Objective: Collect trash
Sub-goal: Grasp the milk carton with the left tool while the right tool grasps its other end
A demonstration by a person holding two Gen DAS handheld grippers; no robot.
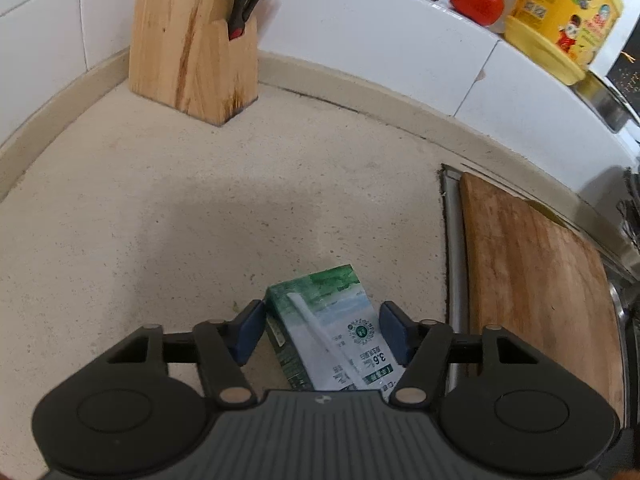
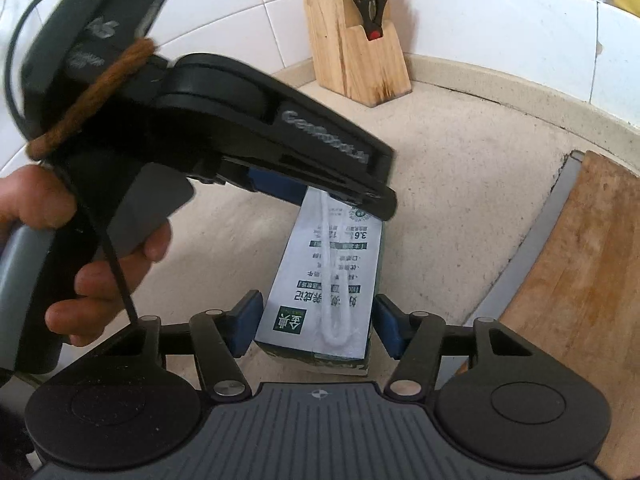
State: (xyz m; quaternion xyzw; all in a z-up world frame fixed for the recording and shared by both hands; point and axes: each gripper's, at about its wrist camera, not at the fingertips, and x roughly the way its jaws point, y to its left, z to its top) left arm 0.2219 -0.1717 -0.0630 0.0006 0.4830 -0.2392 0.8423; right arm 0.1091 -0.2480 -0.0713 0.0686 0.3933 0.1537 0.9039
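Left wrist view: we see the milk carton (image 1: pixel 324 320) lying flat on the countertop (image 1: pixel 200 220), just beside the cutting board (image 1: pixel 532 280). We hold the left gripper (image 1: pixel 320 330) astride one end; its left pad touches the carton, its right pad stands clear. The right gripper (image 2: pixel 316 330) straddles the other end, pads close alongside, contact uncertain.

Speckled beige countertop (image 1: pixel 160 208) bearing a wooden knife block (image 1: pixel 192 40), a milk carton (image 1: pixel 328 320) lying flat, and a wooden cutting board (image 1: pixel 540 280).
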